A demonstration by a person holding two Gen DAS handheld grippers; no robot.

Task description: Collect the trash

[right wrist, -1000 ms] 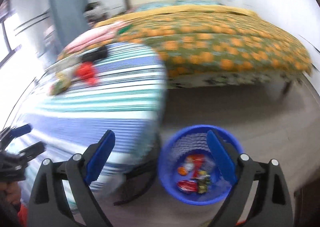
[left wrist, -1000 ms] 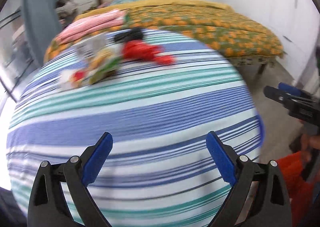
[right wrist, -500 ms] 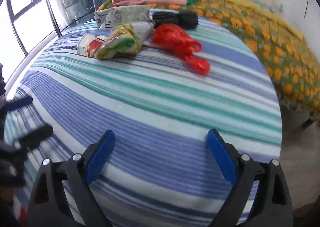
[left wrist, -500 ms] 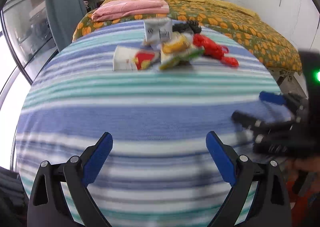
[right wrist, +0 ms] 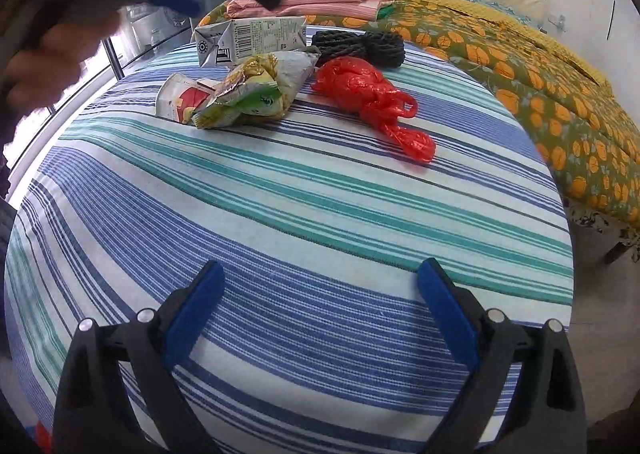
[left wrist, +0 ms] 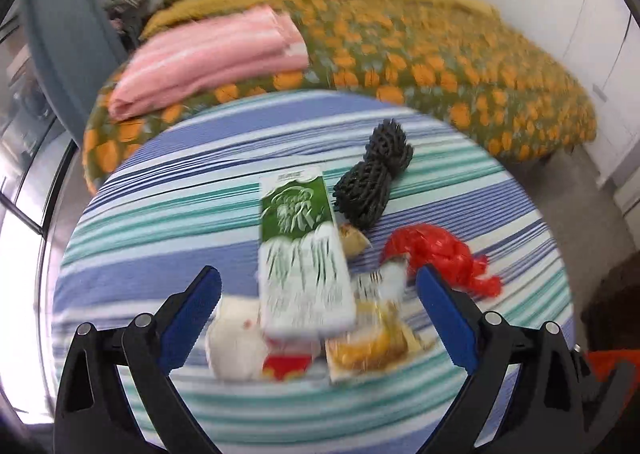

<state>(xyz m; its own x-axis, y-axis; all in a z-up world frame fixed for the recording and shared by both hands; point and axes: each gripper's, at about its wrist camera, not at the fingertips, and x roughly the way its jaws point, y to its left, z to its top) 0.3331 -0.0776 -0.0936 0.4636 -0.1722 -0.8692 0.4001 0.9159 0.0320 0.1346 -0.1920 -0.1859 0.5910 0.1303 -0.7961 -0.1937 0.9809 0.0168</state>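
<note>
Trash lies on a striped table [left wrist: 160, 222] [right wrist: 304, 214]: a green and white carton [left wrist: 302, 254] [right wrist: 256, 39], a crumpled yellow-green snack bag [left wrist: 372, 346] [right wrist: 256, 92], a white and red wrapper [left wrist: 240, 338] [right wrist: 182, 96], a red plastic bag [left wrist: 440, 254] [right wrist: 368, 94] and a black net bundle [left wrist: 372, 178] [right wrist: 360, 44]. My left gripper [left wrist: 318, 314] is open, just above the carton's near end. It also shows in the right wrist view [right wrist: 160, 0]. My right gripper [right wrist: 320, 314] is open and empty over bare cloth at the table's near side.
A bed with an orange-flowered cover [left wrist: 460, 54] [right wrist: 540, 66] stands behind the table, with a folded pink blanket [left wrist: 208, 58] [right wrist: 320, 0] on it. A window [left wrist: 16, 158] is at the left. Bare floor [left wrist: 592, 222] lies to the right.
My left gripper has moved forward across the table to the pile of trash. My right gripper has swung from the blue bin on the floor to over the table.
</note>
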